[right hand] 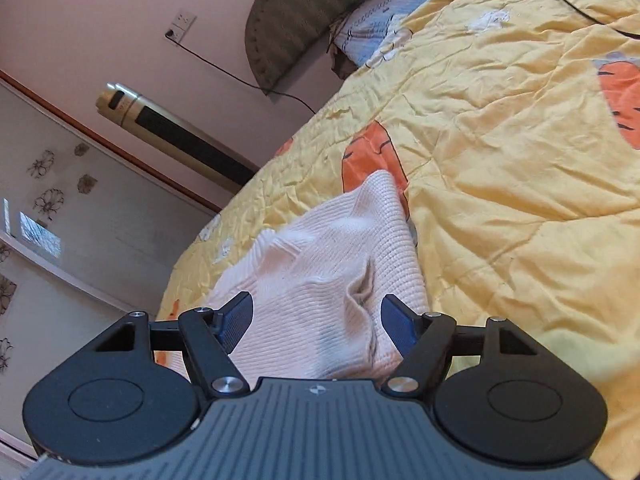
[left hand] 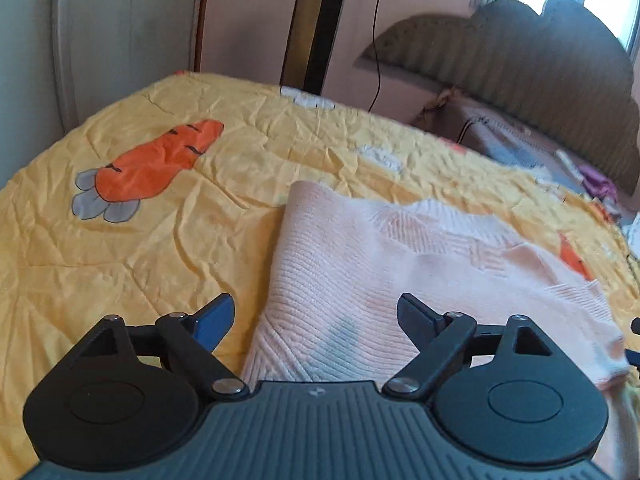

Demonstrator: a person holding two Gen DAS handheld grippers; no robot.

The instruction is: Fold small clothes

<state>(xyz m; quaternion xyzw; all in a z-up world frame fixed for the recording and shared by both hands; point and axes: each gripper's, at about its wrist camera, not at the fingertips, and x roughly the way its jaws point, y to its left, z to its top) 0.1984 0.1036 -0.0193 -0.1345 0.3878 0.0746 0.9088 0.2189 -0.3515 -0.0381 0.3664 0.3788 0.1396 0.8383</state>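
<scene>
A pale pink knitted garment (left hand: pixel 400 264) lies partly folded on a yellow quilt with carrot prints (left hand: pixel 140 248). My left gripper (left hand: pixel 316 320) is open above the garment's near left edge, its jaws wide apart and empty. In the right wrist view the same garment (right hand: pixel 320 272) lies bunched and creased on the quilt (right hand: pixel 520 200). My right gripper (right hand: pixel 316 320) is open with the garment's near end between its jaws, which stand apart from the cloth.
A padded grey headboard (left hand: pixel 520 64) and pillows (right hand: pixel 384 20) stand at the head of the bed. A tall tower fan (right hand: pixel 180 132) stands by the wall. A black cable (right hand: pixel 580 4) lies across the quilt. A wardrobe (left hand: pixel 120 40) is behind the bed.
</scene>
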